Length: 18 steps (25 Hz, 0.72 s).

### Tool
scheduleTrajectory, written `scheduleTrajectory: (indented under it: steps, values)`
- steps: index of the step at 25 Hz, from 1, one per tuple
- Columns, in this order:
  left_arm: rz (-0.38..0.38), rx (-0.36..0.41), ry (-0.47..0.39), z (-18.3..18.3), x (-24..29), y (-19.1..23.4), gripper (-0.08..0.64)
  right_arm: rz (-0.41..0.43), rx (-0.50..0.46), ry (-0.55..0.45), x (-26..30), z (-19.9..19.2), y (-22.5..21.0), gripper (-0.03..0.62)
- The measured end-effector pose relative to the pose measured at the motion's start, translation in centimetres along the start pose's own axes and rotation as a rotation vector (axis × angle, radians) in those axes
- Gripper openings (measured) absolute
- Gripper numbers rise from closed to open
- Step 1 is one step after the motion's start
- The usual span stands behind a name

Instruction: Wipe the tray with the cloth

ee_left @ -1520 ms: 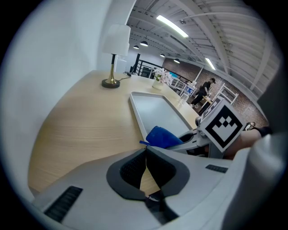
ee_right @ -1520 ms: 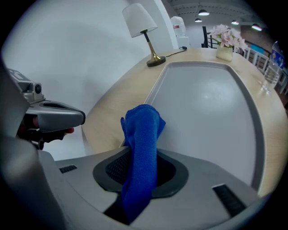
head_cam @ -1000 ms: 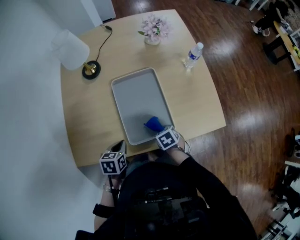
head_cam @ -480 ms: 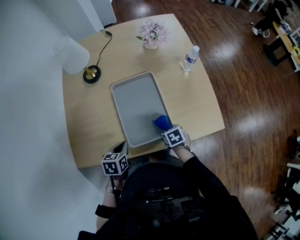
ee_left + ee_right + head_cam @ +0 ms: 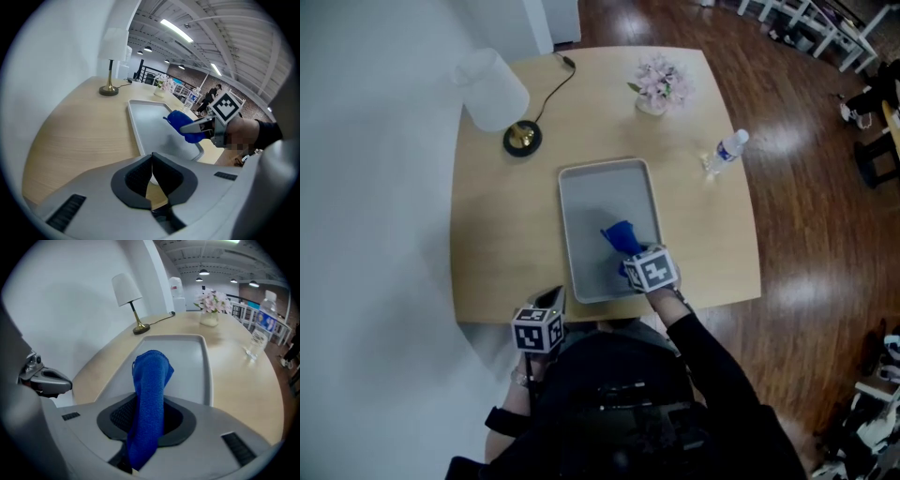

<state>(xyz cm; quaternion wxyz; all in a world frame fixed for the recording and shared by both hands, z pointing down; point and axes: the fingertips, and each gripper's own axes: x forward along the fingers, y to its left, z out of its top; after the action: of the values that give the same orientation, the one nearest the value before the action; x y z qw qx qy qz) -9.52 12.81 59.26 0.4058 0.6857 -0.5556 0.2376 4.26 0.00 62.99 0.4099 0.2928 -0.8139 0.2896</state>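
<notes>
Right gripper [image 5: 631, 257] holding cloth [image 5: 620, 234] over tray [image 5: 581, 211], bottle label [image 5: 727, 149] unreadable

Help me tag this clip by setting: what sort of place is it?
Probably a large open workspace or showroom, staged homelike: a wooden table with a lamp and flower vase, a dark wood floor, and a high exposed-beam ceiling with strip lights.
</notes>
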Motion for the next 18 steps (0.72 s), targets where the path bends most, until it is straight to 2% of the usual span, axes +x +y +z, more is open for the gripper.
scheduleTrajectory:
  steps: [8, 13, 17, 18]
  values:
    - [0.04, -0.065, -0.02, 0.5, -1.8, 3.9, 0.008, 0.014, -0.221, 0.011, 7.6, 12.9, 1.2, 0.109]
    - [0.071, -0.103, -0.011, -0.2, -2.9, 6.1, 0.008, 0.049, -0.261, 0.077, 11.3, 17.1, 1.6, 0.109]
    - [0.084, -0.132, -0.002, -0.6, -3.4, 7.4, 0.008, 0.039, -0.296, 0.105, 13.1, 18.7, 1.7, 0.109]
    - [0.085, -0.139, 0.0, -0.8, -3.5, 7.6, 0.008, 0.077, -0.299, 0.095, 13.7, 18.8, 2.6, 0.109]
